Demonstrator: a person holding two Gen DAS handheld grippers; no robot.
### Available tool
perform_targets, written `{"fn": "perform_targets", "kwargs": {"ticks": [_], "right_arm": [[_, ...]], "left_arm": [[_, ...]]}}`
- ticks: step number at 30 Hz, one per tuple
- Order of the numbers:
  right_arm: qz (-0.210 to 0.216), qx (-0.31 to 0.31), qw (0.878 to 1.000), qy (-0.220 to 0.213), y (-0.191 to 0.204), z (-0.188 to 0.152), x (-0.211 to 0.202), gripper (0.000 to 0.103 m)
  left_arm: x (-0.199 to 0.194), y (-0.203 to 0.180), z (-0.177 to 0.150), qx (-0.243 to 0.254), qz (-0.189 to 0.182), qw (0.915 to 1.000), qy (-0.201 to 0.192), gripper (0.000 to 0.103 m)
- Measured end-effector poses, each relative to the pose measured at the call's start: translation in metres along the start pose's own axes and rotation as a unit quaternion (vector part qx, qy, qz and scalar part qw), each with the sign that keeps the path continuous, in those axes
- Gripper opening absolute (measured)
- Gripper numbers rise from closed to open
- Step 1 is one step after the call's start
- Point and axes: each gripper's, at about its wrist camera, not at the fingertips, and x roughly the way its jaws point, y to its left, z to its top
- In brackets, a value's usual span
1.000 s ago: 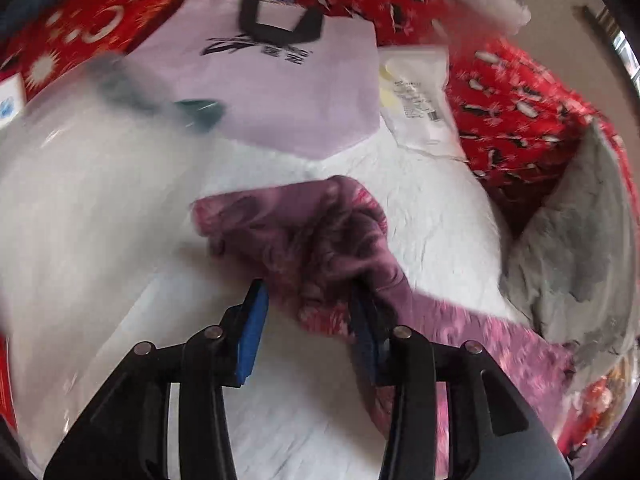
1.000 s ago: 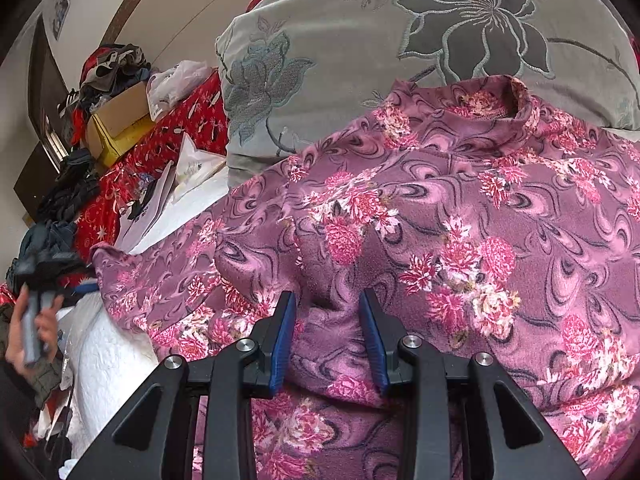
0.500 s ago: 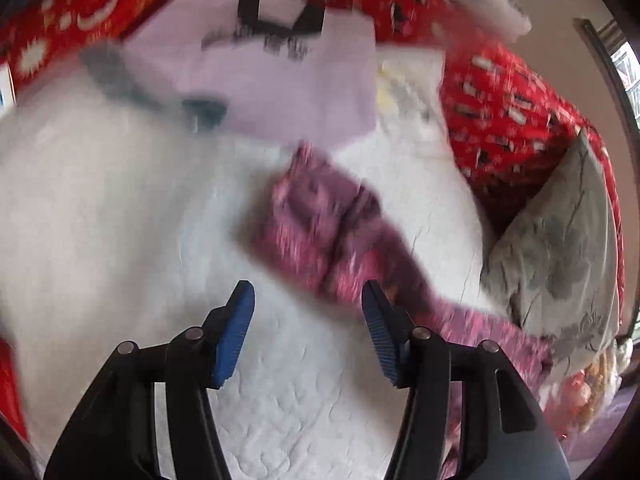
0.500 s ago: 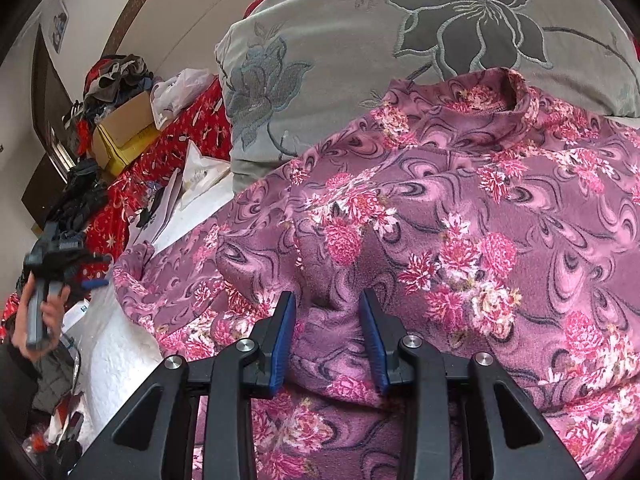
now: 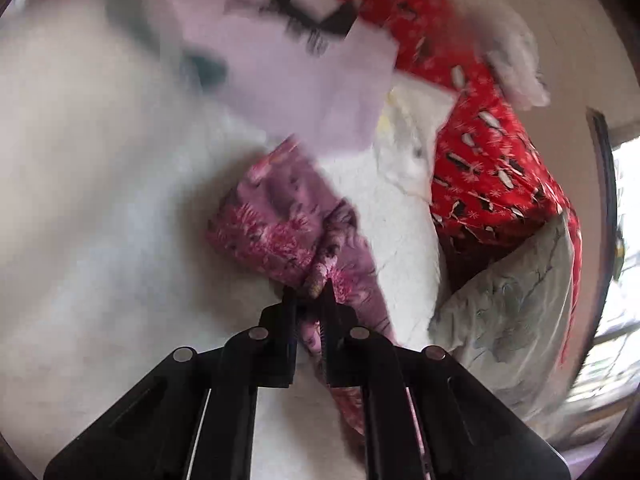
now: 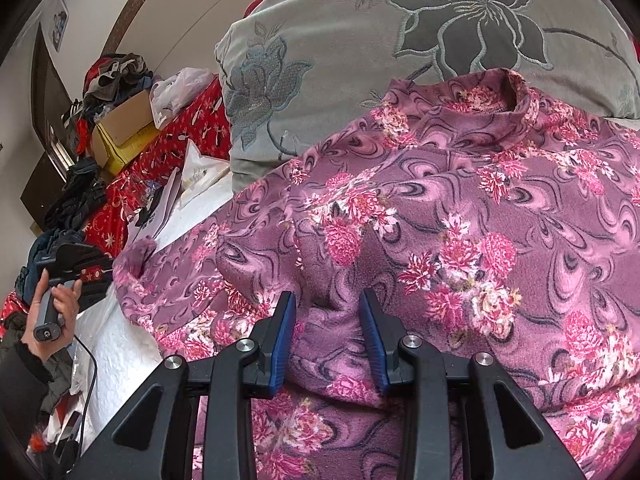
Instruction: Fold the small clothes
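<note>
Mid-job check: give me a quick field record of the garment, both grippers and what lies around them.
garment: purple floral top, spread out, collar toward the grey pillow
left gripper: jaws have just closed, pinching the sleeve end over the white quilt
right gripper: part closed around a raised fold of the top's body; actual pad pressure unclear
behind sleeve: lilac bag with black handle, blurred
bed edge: red patterned cover
view quality: left wrist view blurred, right wrist view sharp
</note>
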Motion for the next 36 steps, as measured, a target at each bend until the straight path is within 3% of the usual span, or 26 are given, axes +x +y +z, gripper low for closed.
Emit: {"fn": "perform_targets", "kwargs": {"ticks": [5, 12, 13, 16, 18, 22, 25, 27, 28, 30, 33, 36], "right_arm": [[-0.001, -0.001, 1.000, 0.000, 0.001, 0.000, 0.000, 0.035], [-0.003, -0.002, 1.000, 0.000, 0.001, 0.000, 0.000, 0.035], [-0.003, -0.002, 1.000, 0.000, 0.001, 0.000, 0.000, 0.035], [-0.003, -0.003, 1.000, 0.001, 0.001, 0.000, 0.000, 0.035], [-0.003, -0.002, 1.000, 0.001, 0.001, 0.000, 0.000, 0.035], [-0.001, -0.001, 1.000, 0.000, 0.002, 0.000, 0.000, 0.035], [0.000, 0.001, 1.000, 0.000, 0.001, 0.000, 0.000, 0.035], [0.001, 0.001, 1.000, 0.000, 0.001, 0.000, 0.000, 0.035], [0.002, 0.002, 1.000, 0.000, 0.001, 0.000, 0.000, 0.035], [0.003, 0.004, 1.000, -0.001, 0.000, 0.000, 0.000, 0.035], [0.005, 0.006, 1.000, -0.001, -0.001, 0.000, -0.001, 0.035], [0.005, 0.007, 1.000, 0.000, -0.001, 0.001, -0.001, 0.035]], "left_arm": [[-0.058, 0.001, 0.013, 0.062, 0.043, 0.9961, -0.045, 0.007], [-0.066, 0.025, -0.002, 0.083, 0.138, 0.9866, -0.025, 0.016], [-0.065, 0.033, -0.005, 0.072, 0.119, 0.9900, -0.024, 0.018], [-0.062, 0.054, -0.012, 0.016, 0.047, 0.9987, -0.008, 0.048], [-0.051, 0.063, -0.017, -0.010, 0.017, 0.9998, 0.005, 0.053], [-0.025, 0.068, -0.019, -0.038, 0.005, 0.9987, 0.035, 0.057], [-0.021, 0.070, -0.014, -0.070, -0.014, 0.9973, 0.017, 0.058], [-0.023, 0.069, -0.009, -0.090, -0.029, 0.9955, 0.003, 0.052], [-0.023, 0.066, -0.007, -0.092, -0.038, 0.9950, 0.000, 0.030], [-0.025, 0.053, -0.006, -0.060, -0.032, 0.9977, -0.002, 0.004], [-0.037, 0.024, -0.015, 0.008, 0.002, 0.9998, -0.018, 0.004], [-0.053, -0.014, -0.029, 0.066, -0.008, 0.9975, -0.023, 0.003]]}}
